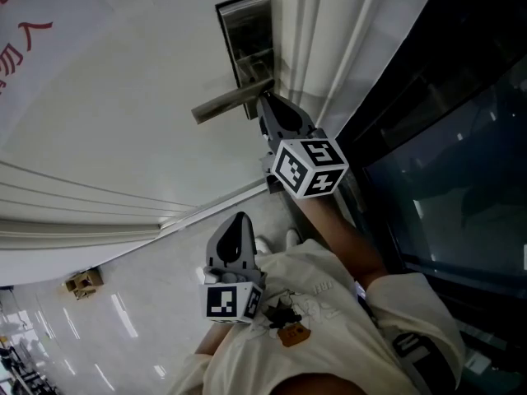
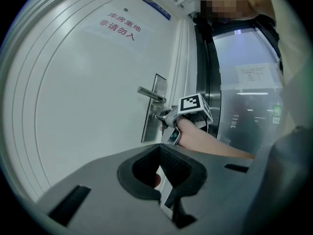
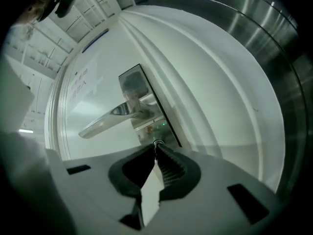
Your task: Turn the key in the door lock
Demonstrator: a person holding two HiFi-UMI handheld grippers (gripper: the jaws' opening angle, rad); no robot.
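Turning step, by the look of it. Small shiny key (image 3: 157, 143) in the lock plate (image 3: 134, 89), just under the long door handle (image 3: 105, 121), pinched at the tips of the right hand-held gripper (image 3: 157, 148), jaws nearly together on it. Hard to tell how far round. Next, most likely: keep the pinch tight, roll the wrist, stay straight in line with the lock, no pushing sideways, no bumping the handle above. Down low and well apart from the lock, the left hand-held gripper (image 1: 240, 220), jaws together, nothing in them. All on a smooth white door (image 1: 123, 81) with raised strips and a sign (image 2: 120, 26) in red letters. Dark glass wall (image 1: 445, 171) just beside the door frame. Pale shiny floor (image 1: 132, 319) below, with a small brown thing (image 1: 83, 282) far off.
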